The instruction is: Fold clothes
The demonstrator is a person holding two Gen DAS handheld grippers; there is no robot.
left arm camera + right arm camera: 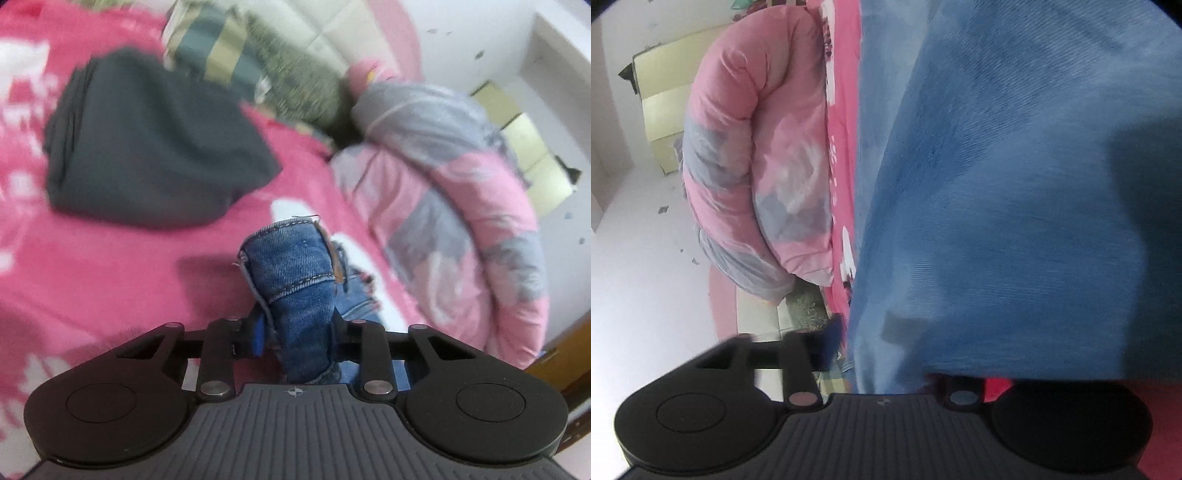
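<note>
A bunched fold of blue jeans (295, 269) stands up between the fingers of my left gripper (297, 332), which is shut on it above the pink bedspread (110, 280). More denim trails off to the right behind that fold. In the right wrist view the blue jeans (997, 184) hang close to the camera and fill most of the picture. My right gripper (886, 354) is rolled onto its side and has the denim between its jaws. Its left finger (831, 339) presses against the cloth's edge. The other finger is hidden under the fabric.
A folded dark grey garment (147, 147) lies on the bed to the far left. Behind it is a pile of green and striped clothes (258, 62). A rolled pink and grey quilt (461, 206) lies along the bed's right side, with cardboard boxes (524, 136) beyond on the floor.
</note>
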